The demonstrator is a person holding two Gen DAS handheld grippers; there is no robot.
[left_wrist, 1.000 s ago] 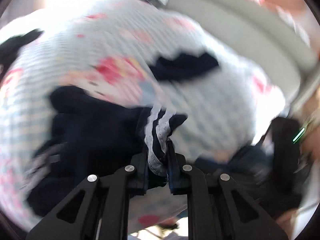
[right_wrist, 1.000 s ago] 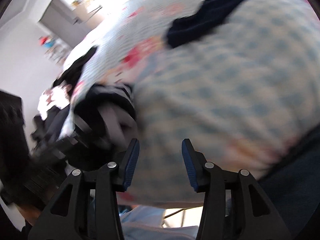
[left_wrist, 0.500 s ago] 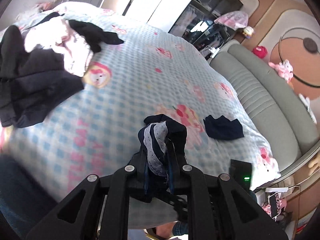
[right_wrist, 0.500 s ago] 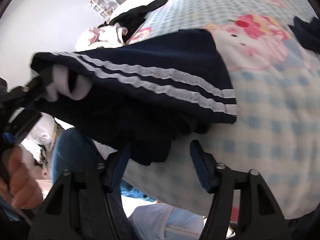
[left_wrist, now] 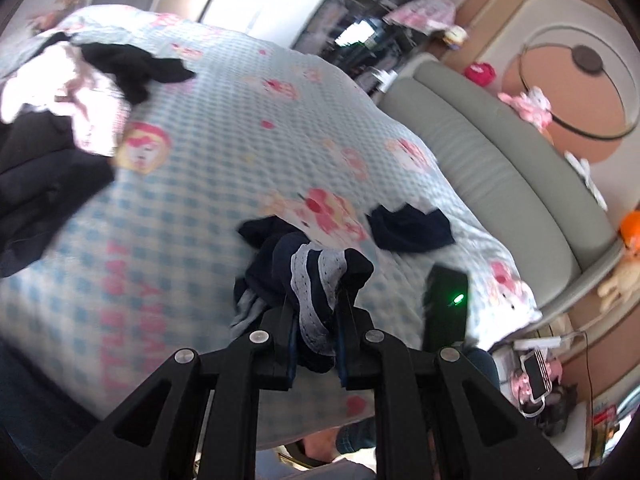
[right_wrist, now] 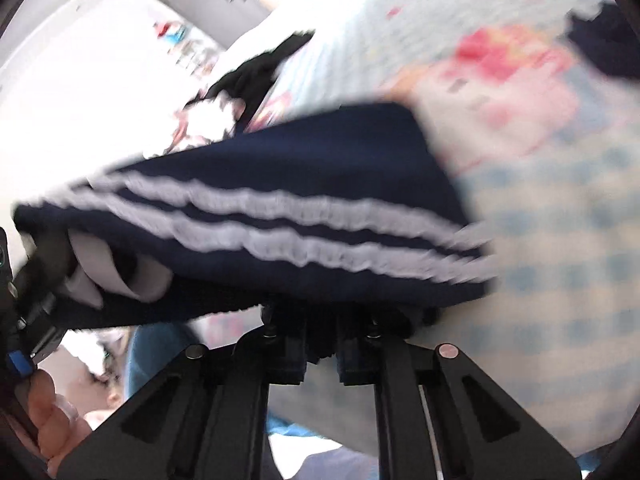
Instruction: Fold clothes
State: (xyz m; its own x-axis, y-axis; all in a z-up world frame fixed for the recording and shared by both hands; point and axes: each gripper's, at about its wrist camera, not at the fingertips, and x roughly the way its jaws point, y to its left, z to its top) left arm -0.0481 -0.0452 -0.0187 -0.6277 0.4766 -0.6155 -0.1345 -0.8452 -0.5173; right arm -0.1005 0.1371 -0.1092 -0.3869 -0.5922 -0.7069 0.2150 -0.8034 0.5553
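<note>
A navy garment with two white lace stripes [right_wrist: 280, 208] hangs stretched above the bed. In the left wrist view my left gripper [left_wrist: 318, 320] is shut on one bunched end of the garment [left_wrist: 316, 280]. In the right wrist view my right gripper [right_wrist: 322, 334] is shut on the garment's lower edge, its fingertips hidden under the cloth. The striped band runs off to the left edge of that view, where a person's hand [right_wrist: 44, 420] holds the other tool.
The bed [left_wrist: 208, 184] has a blue checked sheet with pink cartoon prints. A small folded navy piece [left_wrist: 412, 228] lies near its right side. A pile of black and pink clothes [left_wrist: 60, 120] sits at the far left. A grey padded headboard [left_wrist: 500, 168] borders the bed.
My right gripper's jaws stood open below the garment and have closed on its lower edge. The garment now hangs stretched between both grippers. The left gripper kept its grip while shifting over the bed.
</note>
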